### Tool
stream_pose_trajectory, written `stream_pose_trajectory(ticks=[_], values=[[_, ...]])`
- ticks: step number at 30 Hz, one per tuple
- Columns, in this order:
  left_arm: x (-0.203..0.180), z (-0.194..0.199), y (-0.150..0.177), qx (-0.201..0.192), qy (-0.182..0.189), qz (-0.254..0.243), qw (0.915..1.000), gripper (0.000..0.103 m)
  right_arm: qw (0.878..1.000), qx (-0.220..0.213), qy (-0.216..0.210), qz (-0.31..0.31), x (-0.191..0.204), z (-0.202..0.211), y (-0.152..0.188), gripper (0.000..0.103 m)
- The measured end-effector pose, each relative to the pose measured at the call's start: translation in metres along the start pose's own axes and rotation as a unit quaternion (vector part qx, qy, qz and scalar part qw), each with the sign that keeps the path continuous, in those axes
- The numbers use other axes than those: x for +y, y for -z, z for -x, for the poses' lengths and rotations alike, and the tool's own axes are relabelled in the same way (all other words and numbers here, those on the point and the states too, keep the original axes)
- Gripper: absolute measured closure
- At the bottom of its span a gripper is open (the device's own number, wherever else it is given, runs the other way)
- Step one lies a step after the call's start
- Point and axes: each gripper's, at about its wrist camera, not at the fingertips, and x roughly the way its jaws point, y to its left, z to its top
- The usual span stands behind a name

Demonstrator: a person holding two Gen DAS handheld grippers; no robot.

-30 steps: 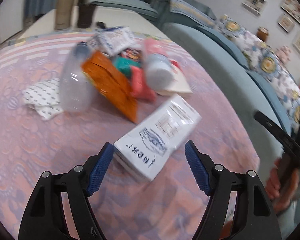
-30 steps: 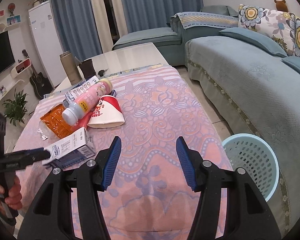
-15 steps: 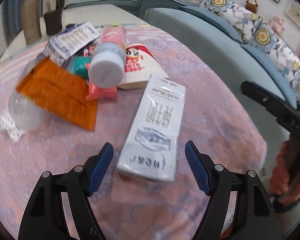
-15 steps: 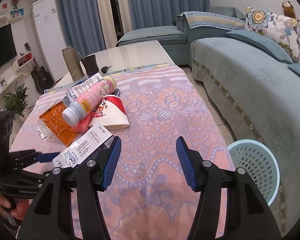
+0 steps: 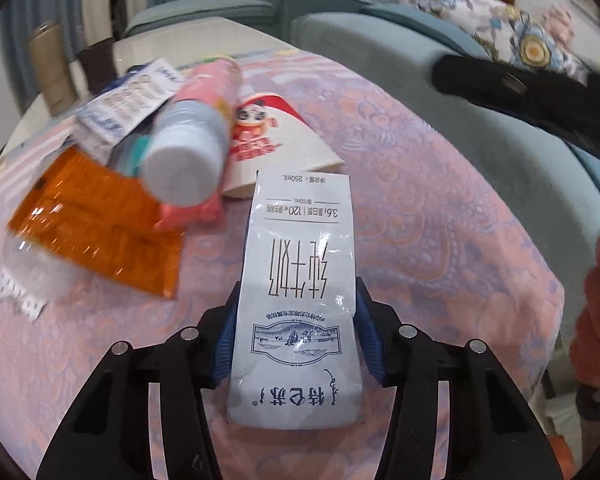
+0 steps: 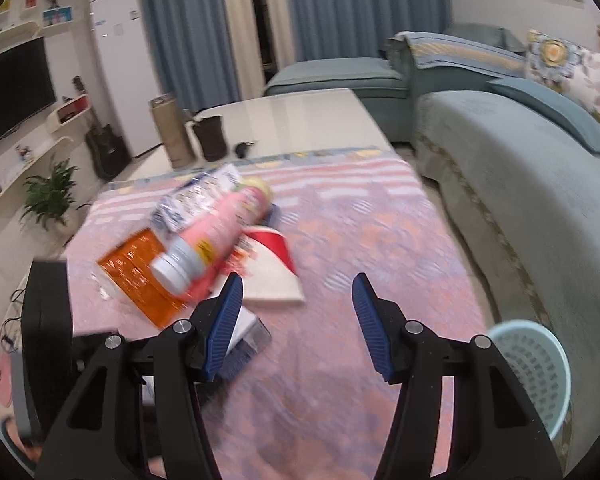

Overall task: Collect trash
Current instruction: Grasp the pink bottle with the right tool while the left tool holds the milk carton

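The blue basket (image 6: 530, 376) is sitting empty on the floor, right of the tabletop (image 5: 440, 248). The left tongs (image 5: 296, 344) have just been closing — now squeezing the milk carton (image 5: 300, 280) at the near edge. The right tongs (image 6: 296, 320) are hanging apart, holding nothing.

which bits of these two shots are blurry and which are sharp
Left wrist view: the milk carton between the left gripper pads is sharp, print readable; the pink bottle and orange wrapper behind are smeared. Right wrist view: motion blur across the tablecloth and trash pile; the right gripper itself stays crisp. Both show fisheye bending and dark corners.
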Motion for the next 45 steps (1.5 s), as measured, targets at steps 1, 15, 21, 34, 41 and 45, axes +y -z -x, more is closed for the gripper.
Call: stream_pose_trajectory(ticks=[1, 15, 21, 34, 41, 45], values=[[0.006, 0.006, 0.004, -0.004, 0.003, 0.009, 1.0000, 0.054, 1.000, 0.005, -0.011, -0.001, 0.008, -0.010, -0.007, 0.050], [0.067, 0.055, 0.057, -0.024, 0.015, 0.088, 0.9957, 0.054, 0.986, 0.134, -0.028, -0.091, 0.061, -0.138, -0.043, 0.049], [0.076, 0.061, 0.059, -0.036, 0.026, 0.101, 0.9938, 0.054, 0.985, 0.149, -0.046, -0.076, 0.064, -0.143, -0.030, 0.056], [0.051, 0.093, 0.046, -0.092, 0.048, 0.087, 0.9908, 0.054, 0.991, 0.089, -0.063, -0.080, 0.012, -0.047, 0.014, 0.060], [0.030, 0.095, 0.027, -0.100, 0.049, 0.071, 0.9913, 0.054, 0.991, 0.114, -0.050, -0.046, -0.015, -0.005, 0.041, 0.059], [0.025, 0.088, 0.032, -0.090, 0.052, 0.070, 0.9921, 0.054, 0.988, 0.142, -0.047, -0.026, -0.021, 0.008, 0.077, 0.059]])
